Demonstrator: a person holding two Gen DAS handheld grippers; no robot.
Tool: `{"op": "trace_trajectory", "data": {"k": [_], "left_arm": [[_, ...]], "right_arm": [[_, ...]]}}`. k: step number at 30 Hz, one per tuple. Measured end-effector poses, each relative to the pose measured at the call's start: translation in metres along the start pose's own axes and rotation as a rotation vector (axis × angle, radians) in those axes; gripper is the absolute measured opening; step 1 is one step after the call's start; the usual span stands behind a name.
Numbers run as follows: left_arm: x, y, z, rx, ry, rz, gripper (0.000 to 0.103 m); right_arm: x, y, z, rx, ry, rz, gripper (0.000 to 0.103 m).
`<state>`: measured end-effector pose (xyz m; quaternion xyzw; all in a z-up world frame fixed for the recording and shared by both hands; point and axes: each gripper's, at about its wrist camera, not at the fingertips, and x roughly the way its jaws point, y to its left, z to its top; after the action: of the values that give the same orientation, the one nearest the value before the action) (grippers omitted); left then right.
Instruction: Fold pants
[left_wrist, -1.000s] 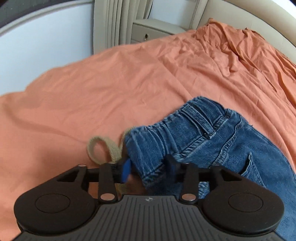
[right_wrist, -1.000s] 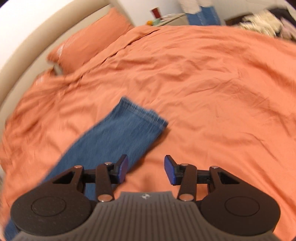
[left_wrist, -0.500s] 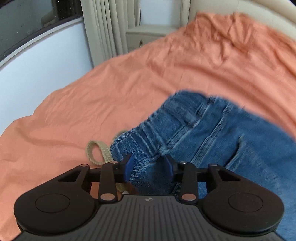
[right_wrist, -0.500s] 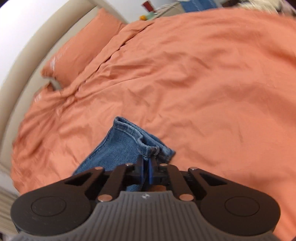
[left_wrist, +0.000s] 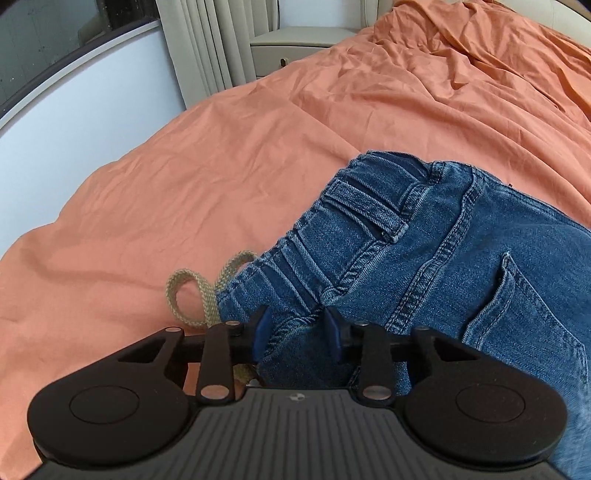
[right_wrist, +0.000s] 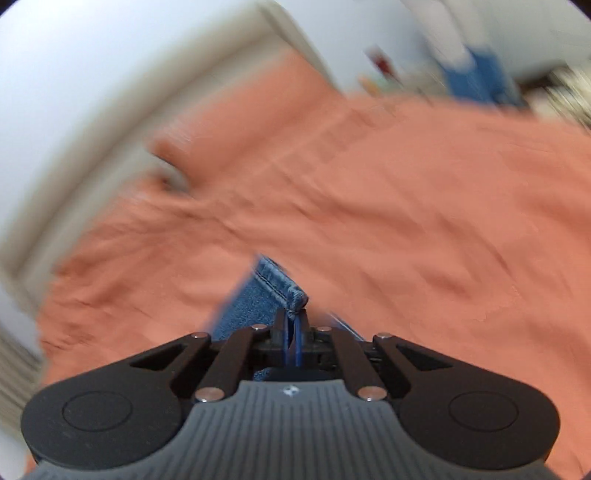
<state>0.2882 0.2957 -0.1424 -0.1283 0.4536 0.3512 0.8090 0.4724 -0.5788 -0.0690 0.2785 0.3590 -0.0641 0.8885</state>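
The jeans (left_wrist: 443, 258) were seen lying on the orange bedsheet (left_wrist: 221, 177), their waistband bunched between the partly closed left gripper (left_wrist: 295, 328). The right gripper (right_wrist: 293, 332), clamped on the hem since half a second earlier, had been swung away; its view was blurred.

A home bedroom: a bed under an orange sheet (left_wrist: 258, 155), a nightstand (left_wrist: 295, 48), and pale curtains (left_wrist: 207, 48).
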Motion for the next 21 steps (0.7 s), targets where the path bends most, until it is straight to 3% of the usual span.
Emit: {"op": "trace_trajectory", "data": {"k": [4,9,12,17,19,21], "left_arm": [[-0.001,-0.003,0.000,0.013,0.001,0.013,0.039],[0.000,-0.002,0.001,0.011,0.005,0.009,0.039],[0.001,-0.003,0.000,0.018,-0.001,0.011,0.039],[-0.005,-0.002,-0.003,0.022,-0.023,0.003,0.040],[-0.013,0.003,0.000,0.012,-0.036,-0.015,0.042],[-0.027,0.007,0.003,0.010,-0.066,-0.026,0.056]], "right_arm": [[0.034,-0.045,-0.034,0.062,0.110,-0.104,0.000],[0.029,-0.054,-0.042,0.099,0.103,-0.112,0.000],[0.023,-0.047,-0.041,0.059,0.086,-0.115,0.000],[0.039,-0.054,-0.046,0.065,0.114,-0.137,0.000],[0.039,-0.055,-0.047,0.079,0.122,-0.142,0.000],[0.032,-0.059,-0.046,0.108,0.117,-0.150,0.009]]}}
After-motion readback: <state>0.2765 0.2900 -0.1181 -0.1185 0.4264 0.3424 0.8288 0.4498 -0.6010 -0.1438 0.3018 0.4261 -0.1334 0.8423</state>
